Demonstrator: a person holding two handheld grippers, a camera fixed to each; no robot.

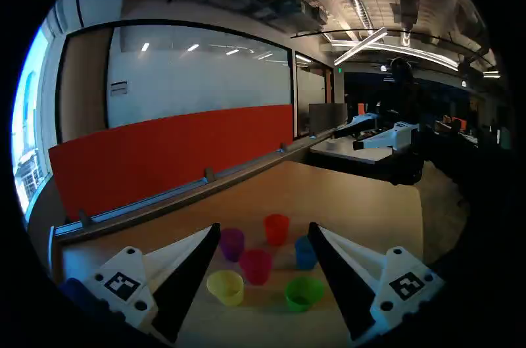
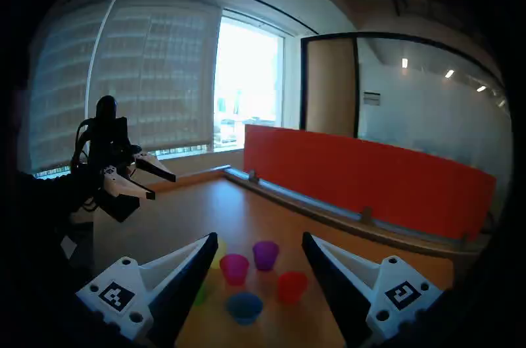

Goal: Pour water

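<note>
Several small coloured cups stand in a cluster on the wooden table (image 1: 355,203). In the left gripper view I see a red cup (image 1: 276,228), a purple cup (image 1: 231,243), a blue cup (image 1: 304,252), a magenta cup (image 1: 255,266), a yellow cup (image 1: 225,287) and a green cup (image 1: 304,293). My left gripper (image 1: 263,225) hovers open above and just short of them, holding nothing. In the right gripper view the purple cup (image 2: 265,254), magenta cup (image 2: 234,268), red cup (image 2: 291,285) and blue cup (image 2: 244,306) lie below my open, empty right gripper (image 2: 258,236). Its left finger partly hides the yellow and green cups.
An orange divider panel (image 1: 177,147) with a metal rail (image 1: 197,185) runs along the table's far edge. The left gripper (image 2: 164,188), held by a dark-sleeved hand, appears across the table in the right gripper view. Bright windows (image 2: 250,85) lie behind it. Desks (image 1: 348,147) stand beyond the table.
</note>
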